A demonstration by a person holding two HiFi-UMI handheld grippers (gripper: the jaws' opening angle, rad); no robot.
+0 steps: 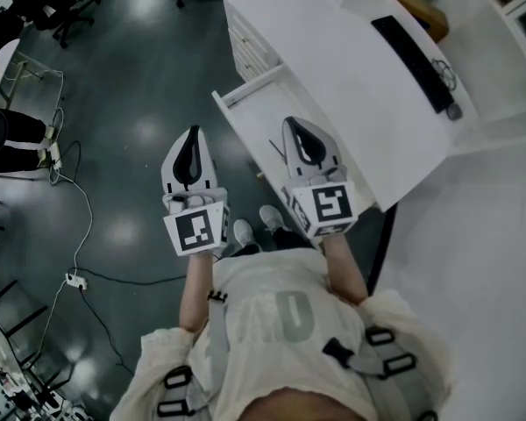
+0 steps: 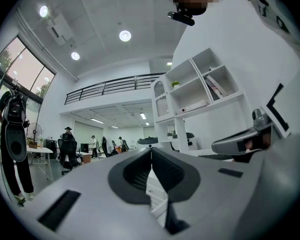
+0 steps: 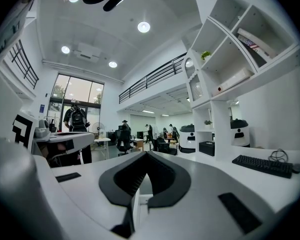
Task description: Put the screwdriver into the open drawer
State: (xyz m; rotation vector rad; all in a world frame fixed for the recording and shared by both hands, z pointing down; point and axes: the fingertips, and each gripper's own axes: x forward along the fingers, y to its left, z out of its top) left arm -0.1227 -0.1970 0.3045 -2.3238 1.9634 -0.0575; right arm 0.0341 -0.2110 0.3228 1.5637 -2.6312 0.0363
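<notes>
The screwdriver (image 1: 275,148) lies in the open drawer (image 1: 250,117) (a thin dark stick). The right gripper (image 1: 294,123) beside it is closed tight and empty. The left gripper (image 1: 192,132) is closed too, over the floor (image 1: 131,103).

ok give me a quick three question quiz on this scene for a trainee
1. True or false: the left gripper and the right gripper both have their jaws apart.
2. Which gripper is over the desk? A left; B right; C neither.
3. Fill in: the keyboard lies on the ___.
Key: 1 false, both are shut and empty; 2 B; 3 desk.
</notes>
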